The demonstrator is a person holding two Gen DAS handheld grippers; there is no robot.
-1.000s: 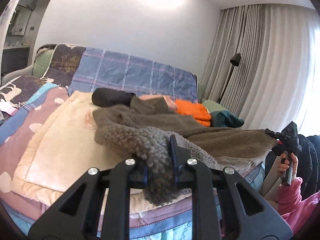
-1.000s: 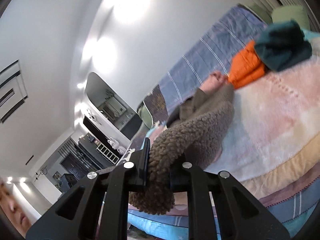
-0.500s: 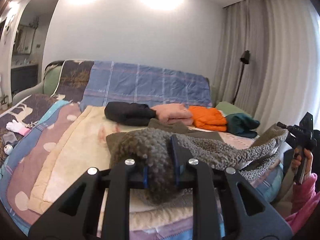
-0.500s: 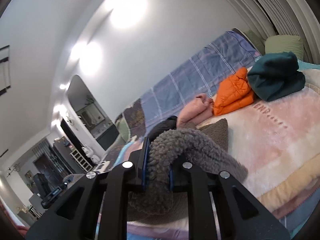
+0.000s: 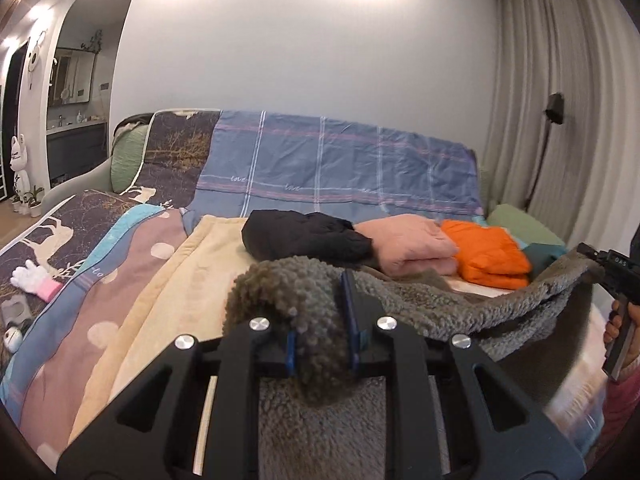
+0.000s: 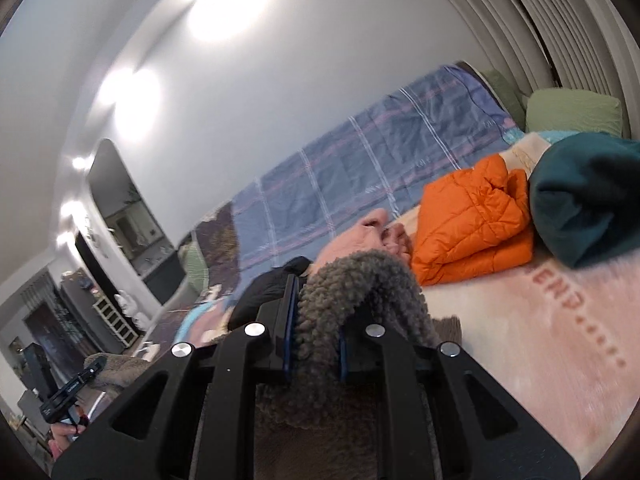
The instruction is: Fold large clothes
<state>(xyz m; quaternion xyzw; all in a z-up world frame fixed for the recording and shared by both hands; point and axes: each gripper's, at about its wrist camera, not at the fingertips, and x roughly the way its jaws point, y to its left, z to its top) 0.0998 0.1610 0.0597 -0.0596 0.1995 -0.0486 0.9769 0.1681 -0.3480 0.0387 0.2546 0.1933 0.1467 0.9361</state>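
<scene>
Left gripper [image 5: 320, 312]: its jaws are pinched on a bunched fold of the brown fleece garment [image 5: 436, 308], with pile bulging above and below the blue pads.
Right gripper [image 6: 314, 324]: its jaws are clamped on another thick fold of the same fleece; in the left wrist view it shows at the far right [image 5: 600, 266], gripping the garment's other end.
Brown fleece garment: it hangs in a sagging span between the two grippers, above the near side of the bed; more of it drapes down under each gripper. Whether its lower part touches the bed is hard to tell through the blur.
Bed [image 5: 168, 288]: it is covered by a cream blanket, with a patterned quilt along its left side.
Folded pile: a black garment [image 5: 304, 236], a pink garment [image 5: 404, 244], an orange puffer jacket [image 5: 486, 254] and a teal garment [image 6: 584, 200] lie in a row along the far side of the bed, each touching its neighbour.
Plaid sheet [image 5: 332, 168]: blue, draped over the headboard behind the row.
Glove [image 5: 34, 280]: white with a pink cuff, lying on the quilt at the left edge.
Curtain [image 5: 560, 80]: pale, pleated, at the right.
</scene>
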